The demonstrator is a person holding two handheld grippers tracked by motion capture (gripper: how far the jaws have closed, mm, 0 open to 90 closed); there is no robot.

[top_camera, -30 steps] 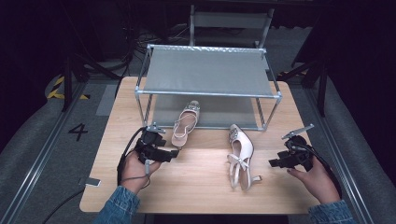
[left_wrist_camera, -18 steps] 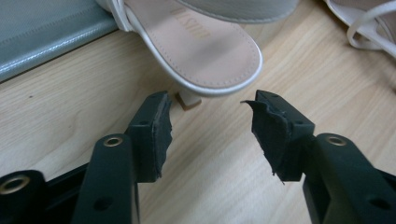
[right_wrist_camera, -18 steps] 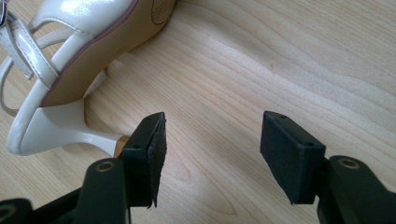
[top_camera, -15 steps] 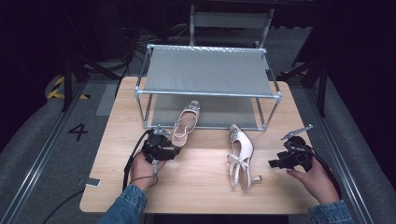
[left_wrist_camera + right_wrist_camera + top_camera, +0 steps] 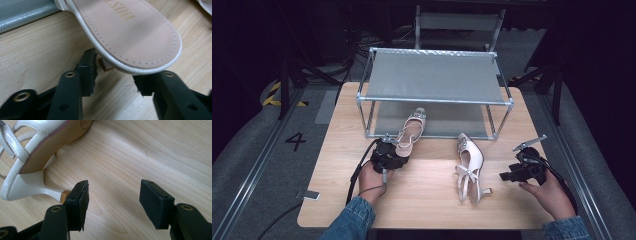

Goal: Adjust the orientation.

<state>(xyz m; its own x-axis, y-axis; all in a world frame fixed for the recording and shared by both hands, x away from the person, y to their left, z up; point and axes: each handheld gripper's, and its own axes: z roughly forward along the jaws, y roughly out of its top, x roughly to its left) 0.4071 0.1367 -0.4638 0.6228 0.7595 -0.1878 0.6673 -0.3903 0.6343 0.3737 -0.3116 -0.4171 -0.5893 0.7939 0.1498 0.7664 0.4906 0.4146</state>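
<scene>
Standing on wooden table (image 5: 427,200), metal rack (image 5: 434,80)

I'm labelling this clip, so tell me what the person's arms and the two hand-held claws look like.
Both forearms wear blue denim sleeves. The left claw and right claw are black, blocky units, each trailing a black cable. The right one carries a grey three-cornered plate on top. Close up, the fingers are matte black, with square flat pads and brass-ringed screw holes.

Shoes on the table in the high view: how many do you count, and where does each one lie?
2. One heeled sandal lies at the rack's front edge, by the left gripper; the other lies on its side mid-table.
</scene>
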